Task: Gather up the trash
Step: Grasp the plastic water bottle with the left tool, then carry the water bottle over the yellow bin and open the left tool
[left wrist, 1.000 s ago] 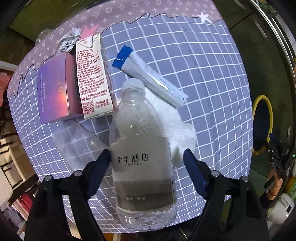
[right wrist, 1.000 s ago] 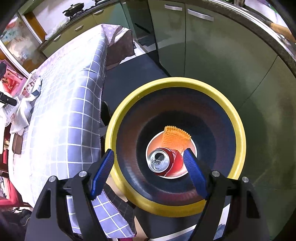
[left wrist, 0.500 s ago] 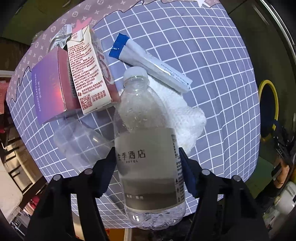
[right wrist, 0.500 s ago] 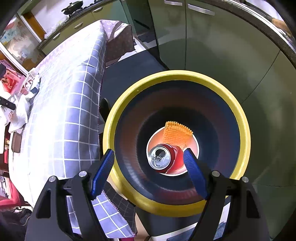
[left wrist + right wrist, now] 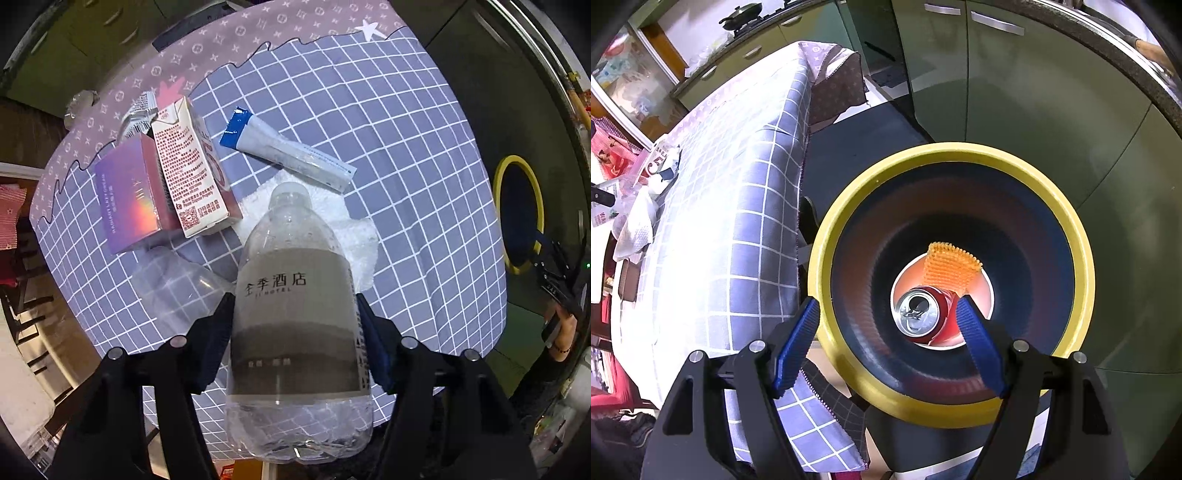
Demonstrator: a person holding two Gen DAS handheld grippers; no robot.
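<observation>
My left gripper (image 5: 295, 314) is shut on a clear plastic water bottle (image 5: 295, 317) with a grey label and holds it above the table. Below it on the checked cloth lie a white paper towel (image 5: 354, 240), a blue-tipped sachet (image 5: 288, 155), a red and white carton (image 5: 192, 173), a shiny purple box (image 5: 129, 195) and a clear plastic cup (image 5: 177, 288). My right gripper (image 5: 886, 306) is open and empty above the yellow-rimmed bin (image 5: 1082, 258). A red can (image 5: 923, 314) and an orange wrapper (image 5: 949, 266) lie in the bin.
The bin stands on the floor just right of the table's edge (image 5: 803, 184), in front of green cabinets (image 5: 1052, 110). It also shows in the left wrist view (image 5: 517, 214) at far right. A silver wrapper (image 5: 138, 110) lies behind the carton.
My left gripper has closed on the water bottle and lifted it off the table. My right gripper has stayed open over the bin, drifting slightly.
</observation>
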